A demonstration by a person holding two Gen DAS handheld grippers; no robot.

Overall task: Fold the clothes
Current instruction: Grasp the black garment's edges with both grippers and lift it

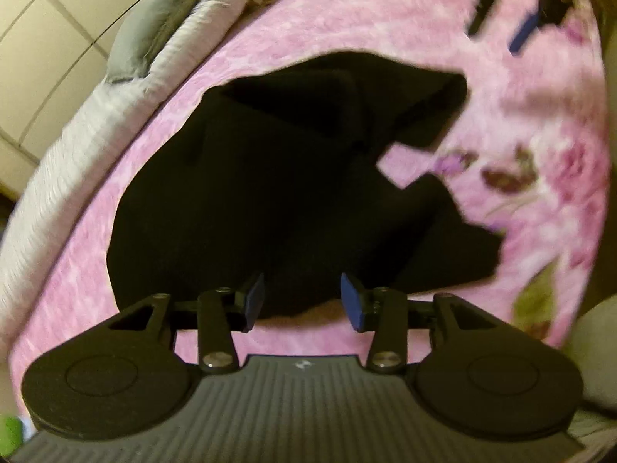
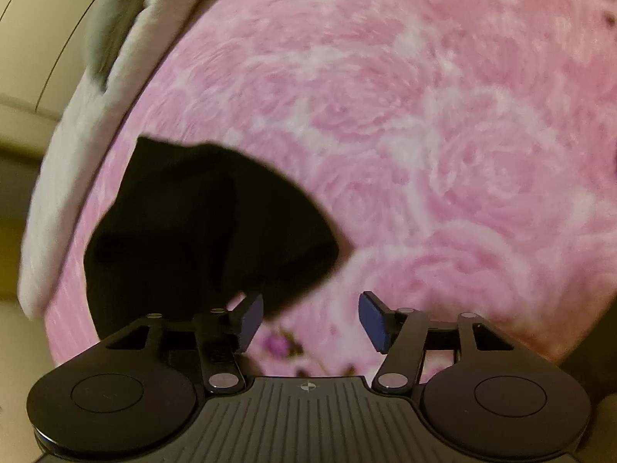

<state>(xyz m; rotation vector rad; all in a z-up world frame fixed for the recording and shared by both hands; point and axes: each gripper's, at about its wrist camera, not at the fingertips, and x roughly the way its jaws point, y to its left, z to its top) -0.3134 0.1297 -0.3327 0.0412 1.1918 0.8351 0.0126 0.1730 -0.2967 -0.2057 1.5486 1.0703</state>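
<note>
A black garment point(image 1: 270, 177) lies crumpled on a pink flowered blanket point(image 1: 385, 11). In the left wrist view it fills the middle, and its near edge lies between the blue pads of my left gripper point(image 1: 302, 301). The pads stand apart and do not press on the cloth. In the right wrist view the black garment point(image 2: 200, 231) lies at the left. My right gripper point(image 2: 310, 320) is open over bare pink blanket point(image 2: 424, 115); its left pad point(image 2: 250, 320) overlaps the garment's edge in the picture. Both views are blurred.
A white ribbed cover point(image 1: 77, 146) with a grey cushion point(image 1: 154, 27) runs along the blanket's left side. Cream panels point(image 1: 38, 38) stand beyond it. Dark objects point(image 1: 513, 0) lie at the far right top in the left wrist view.
</note>
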